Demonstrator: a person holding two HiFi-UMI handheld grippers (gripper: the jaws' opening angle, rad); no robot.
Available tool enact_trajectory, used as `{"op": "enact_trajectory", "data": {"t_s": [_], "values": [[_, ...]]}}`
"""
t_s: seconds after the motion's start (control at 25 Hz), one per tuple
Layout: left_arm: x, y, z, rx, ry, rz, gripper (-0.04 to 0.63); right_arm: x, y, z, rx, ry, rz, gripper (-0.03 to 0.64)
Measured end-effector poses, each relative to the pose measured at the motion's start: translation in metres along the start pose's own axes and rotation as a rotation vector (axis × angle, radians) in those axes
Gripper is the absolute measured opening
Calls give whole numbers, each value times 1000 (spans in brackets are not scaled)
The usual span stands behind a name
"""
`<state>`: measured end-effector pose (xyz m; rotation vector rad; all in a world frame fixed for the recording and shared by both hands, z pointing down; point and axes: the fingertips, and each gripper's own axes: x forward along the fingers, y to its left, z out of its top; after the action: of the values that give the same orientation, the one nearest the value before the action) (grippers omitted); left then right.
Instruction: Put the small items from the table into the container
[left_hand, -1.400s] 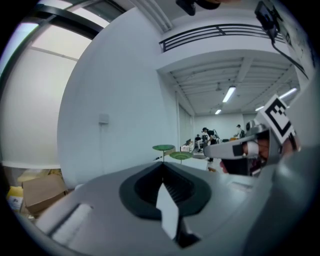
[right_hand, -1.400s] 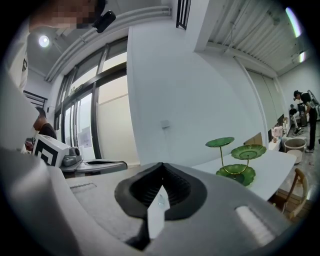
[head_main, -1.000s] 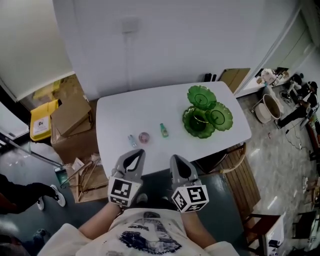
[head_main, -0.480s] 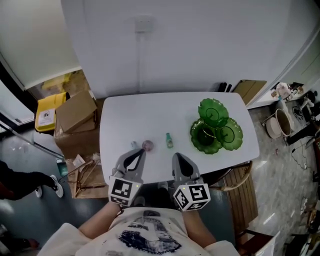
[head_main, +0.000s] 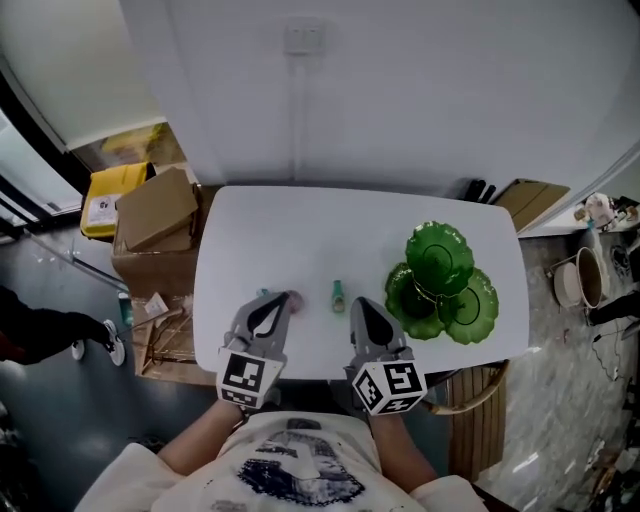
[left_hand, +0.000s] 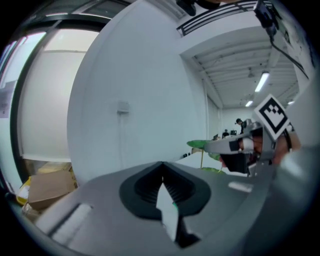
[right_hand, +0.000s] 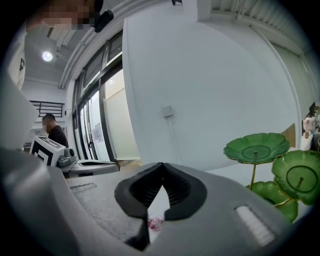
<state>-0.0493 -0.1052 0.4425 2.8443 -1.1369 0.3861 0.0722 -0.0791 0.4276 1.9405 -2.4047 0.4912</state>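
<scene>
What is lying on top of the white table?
Seen: a green tiered leaf dish, a small green bottle and a pink round item. The left gripper hides most of another small item beside the pink one.
</scene>
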Motion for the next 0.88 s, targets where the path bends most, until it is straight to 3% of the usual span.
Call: {"op": "enact_trajectory", "data": {"t_s": [0.56,0.88], "values": [[22,9,-20,-16,63,198,-9,32,-34,-24,-34,92,135,-2],[32,6,-25,-27,86,221,-9,42,-48,-34,-23,122,140,-2]]}}
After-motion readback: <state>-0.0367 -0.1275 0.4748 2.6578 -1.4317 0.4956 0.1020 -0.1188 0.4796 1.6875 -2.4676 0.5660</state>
